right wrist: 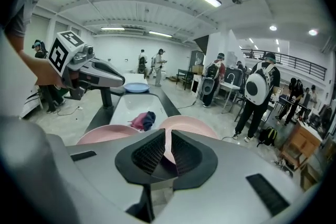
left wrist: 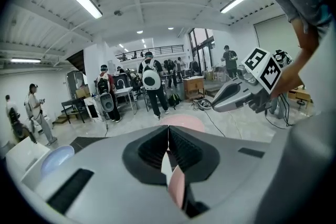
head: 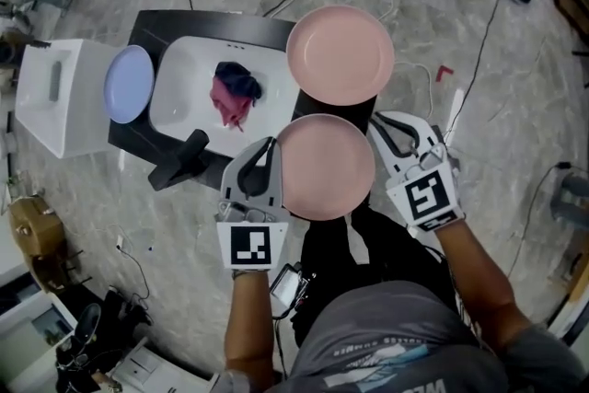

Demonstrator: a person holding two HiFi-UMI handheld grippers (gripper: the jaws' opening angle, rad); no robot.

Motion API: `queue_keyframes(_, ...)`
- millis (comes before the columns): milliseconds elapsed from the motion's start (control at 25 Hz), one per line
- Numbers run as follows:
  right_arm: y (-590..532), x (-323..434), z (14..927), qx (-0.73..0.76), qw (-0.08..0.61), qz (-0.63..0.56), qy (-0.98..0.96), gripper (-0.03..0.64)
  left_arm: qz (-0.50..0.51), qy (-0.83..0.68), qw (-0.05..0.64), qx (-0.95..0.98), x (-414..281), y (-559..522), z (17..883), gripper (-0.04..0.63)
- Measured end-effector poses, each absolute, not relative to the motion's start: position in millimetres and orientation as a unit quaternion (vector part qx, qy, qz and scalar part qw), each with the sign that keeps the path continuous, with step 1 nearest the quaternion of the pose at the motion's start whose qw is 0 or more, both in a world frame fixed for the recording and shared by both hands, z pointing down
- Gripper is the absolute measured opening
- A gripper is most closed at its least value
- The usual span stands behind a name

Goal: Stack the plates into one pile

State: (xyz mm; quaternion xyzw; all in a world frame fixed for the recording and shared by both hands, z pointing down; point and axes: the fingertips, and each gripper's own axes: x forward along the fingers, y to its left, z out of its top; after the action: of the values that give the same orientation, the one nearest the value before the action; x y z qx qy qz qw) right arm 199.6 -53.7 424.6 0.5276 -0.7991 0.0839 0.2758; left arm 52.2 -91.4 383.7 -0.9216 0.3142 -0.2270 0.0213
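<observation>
Your left tongs (left wrist: 168, 140) are pinching the thin left rim of the near smooth round pink plate (head: 324, 166), with their ribbed black pads pressed together on it. Your right tongs (right wrist: 167, 145) stand slightly spread at its right rim, pads not pressing. Just beyond, the far matching pink plate (head: 340, 55) rests at the black counter (head: 184, 21)'s right corner. A pale blue plate (head: 129, 84) sits far left, and a crumpled red-and-navy cloth (head: 235, 93) lies in the glossy white basin (head: 184, 87).
</observation>
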Motion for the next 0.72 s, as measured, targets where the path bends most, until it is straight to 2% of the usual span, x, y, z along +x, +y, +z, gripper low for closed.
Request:
queue_keyframes(320, -38.5, 186.6, 483.1, 0.518, 0.289, 0.143, -0.792, 0.089, -0.270, 0.322, -0.038, -0.907, 28.8, -85.1, 457.9, 0.009)
queue_keyframes(480, -26.9, 185.6, 509.6, 0.519, 0.292, 0.177, -0.784, 0.097, -0.296, 0.330, -0.067, -0.894, 14.1, -83.0, 493.1, 0.077)
queue_keyframes(720, -13.4, 185.3, 540.2, 0.521, 0.294, 0.218, -0.771, 0.104, -0.324, 0.334, -0.097, -0.880, -0.4, -80.7, 530.0, 0.095)
